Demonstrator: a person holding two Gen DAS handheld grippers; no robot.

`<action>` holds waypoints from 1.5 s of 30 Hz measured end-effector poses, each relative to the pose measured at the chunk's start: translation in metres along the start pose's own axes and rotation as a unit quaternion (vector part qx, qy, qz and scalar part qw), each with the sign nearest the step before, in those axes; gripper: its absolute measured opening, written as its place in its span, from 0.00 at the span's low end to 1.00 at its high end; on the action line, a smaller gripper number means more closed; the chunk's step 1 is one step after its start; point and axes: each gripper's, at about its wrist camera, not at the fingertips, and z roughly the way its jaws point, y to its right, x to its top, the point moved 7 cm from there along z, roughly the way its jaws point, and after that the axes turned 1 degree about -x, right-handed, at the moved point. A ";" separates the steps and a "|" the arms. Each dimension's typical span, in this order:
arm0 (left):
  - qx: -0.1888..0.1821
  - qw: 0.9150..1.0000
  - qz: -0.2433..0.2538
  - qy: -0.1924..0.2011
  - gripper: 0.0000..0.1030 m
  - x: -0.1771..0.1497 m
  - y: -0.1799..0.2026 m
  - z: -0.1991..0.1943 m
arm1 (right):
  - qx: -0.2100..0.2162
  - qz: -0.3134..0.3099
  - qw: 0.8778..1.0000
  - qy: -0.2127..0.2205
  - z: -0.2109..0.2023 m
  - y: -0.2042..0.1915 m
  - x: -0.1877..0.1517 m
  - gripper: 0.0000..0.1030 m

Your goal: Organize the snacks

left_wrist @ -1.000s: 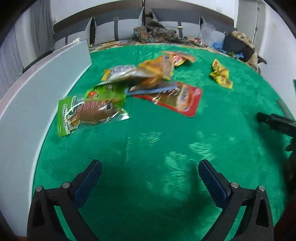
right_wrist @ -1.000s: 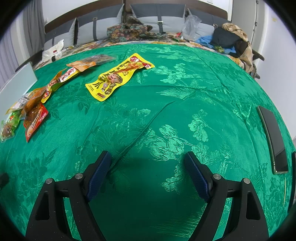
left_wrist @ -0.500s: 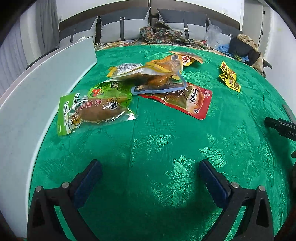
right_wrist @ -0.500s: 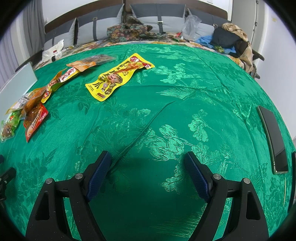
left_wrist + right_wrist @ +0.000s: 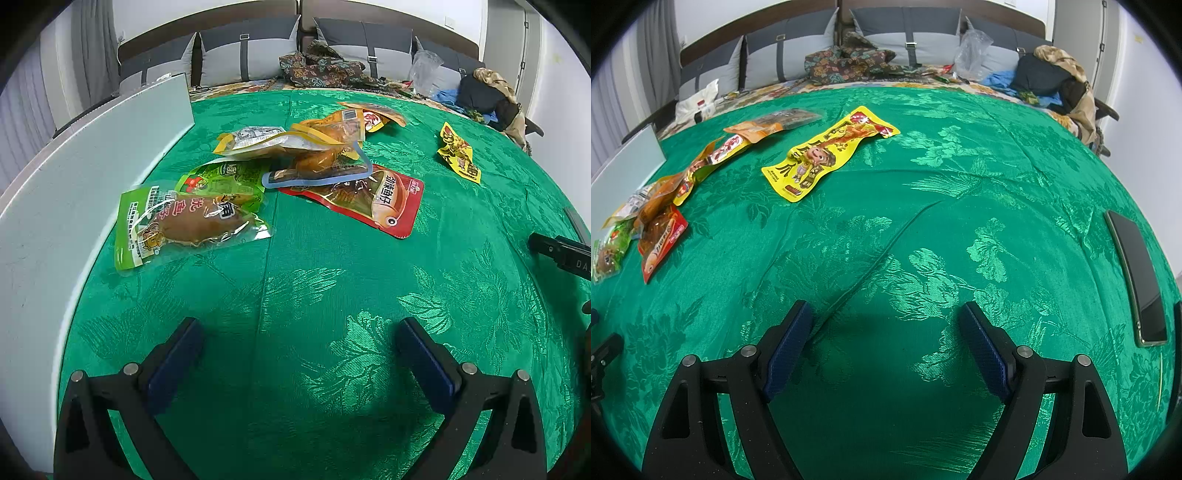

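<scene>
Left gripper [image 5: 297, 345] edged nearer, snack packets [image 5: 295, 173] well ahead

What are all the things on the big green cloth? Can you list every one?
Green patterned cloth: 1, green, covers the whole surface.
Green packets with a brown snack inside: 2, overlapping, left side by the board.
Red packet with a fish picture: 1, red, middle, partly under a blue-edged clear pouch.
Yellow and orange packets: several in a pile, exact count unclear, behind the red one.
Yellow cartoon packet: 1, yellow, lying alone to the right of the pile.
White flat board: 1, white, left edge.
Dark phone: 1, black, far right edge.
Grey cushions: several, behind the cloth.
Left gripper: open, empty.
Right gripper: open, empty.
</scene>
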 end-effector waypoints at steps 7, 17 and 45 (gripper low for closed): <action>0.000 1.000 0.000 0.000 1.00 0.000 0.000 0.000 | 0.000 0.000 1.000 0.000 0.000 0.000 0.000 0.82; 0.000 1.000 0.000 0.001 1.00 0.000 0.000 0.000 | 0.000 0.000 1.000 0.000 0.000 0.000 0.000 0.82; -0.036 0.999 -0.012 -0.021 1.00 0.093 -0.050 0.001 | 0.000 0.001 1.000 0.000 0.001 -0.001 0.000 0.83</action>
